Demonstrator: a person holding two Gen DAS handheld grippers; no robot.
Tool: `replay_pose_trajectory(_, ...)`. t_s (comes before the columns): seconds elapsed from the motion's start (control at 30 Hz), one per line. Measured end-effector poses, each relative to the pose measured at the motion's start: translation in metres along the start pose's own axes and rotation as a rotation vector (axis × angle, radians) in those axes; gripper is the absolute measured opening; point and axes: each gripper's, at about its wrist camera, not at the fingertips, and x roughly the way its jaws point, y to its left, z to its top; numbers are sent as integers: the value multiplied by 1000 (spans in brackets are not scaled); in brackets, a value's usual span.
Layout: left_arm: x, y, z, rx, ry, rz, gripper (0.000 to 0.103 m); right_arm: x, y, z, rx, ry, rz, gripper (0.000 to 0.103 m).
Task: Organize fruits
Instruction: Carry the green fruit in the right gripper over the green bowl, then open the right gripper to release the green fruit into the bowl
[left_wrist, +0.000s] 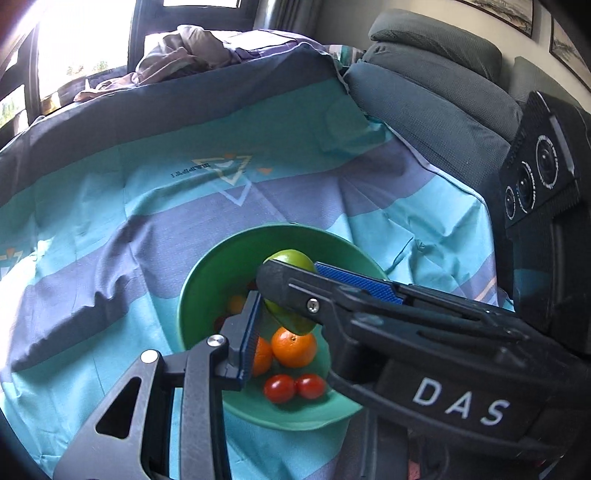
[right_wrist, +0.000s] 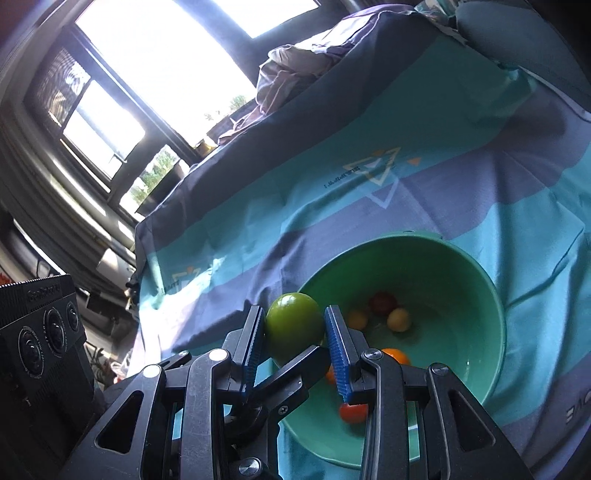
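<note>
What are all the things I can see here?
green fruit: one, green, clamped above the bowl's near rim
bowl: one, green, on the cloth
oranges: two, orange, in the bowl
cherry tomatoes: two, red, beside the oranges
small round fruits: two yellow, one dark red, in the bowl's far side
cloth: one, teal and purple stripes, under the bowl
crumpled clothes: one heap, beige, by the window
sofa: one, grey, behind the cloth
window: bright, background
right gripper: black, blue pads, gripping the green fruit
left gripper: black, against the fruit; grip unclear
</note>
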Motion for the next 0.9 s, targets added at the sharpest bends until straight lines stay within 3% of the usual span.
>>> replay_pose_trajectory(0.77,43,-7,-4,-31,76,-80,34,9,-38,0,100,74,-134,37)
replay_pose_trajectory(0.87,39,-8,-4,-28,64,-60,43,11,-41,1,122,76,-159,37)
replay_pose_trajectory(0.9,36,-8,-4,-30,59,-56,50,10,-41,1,123,75,-165,37)
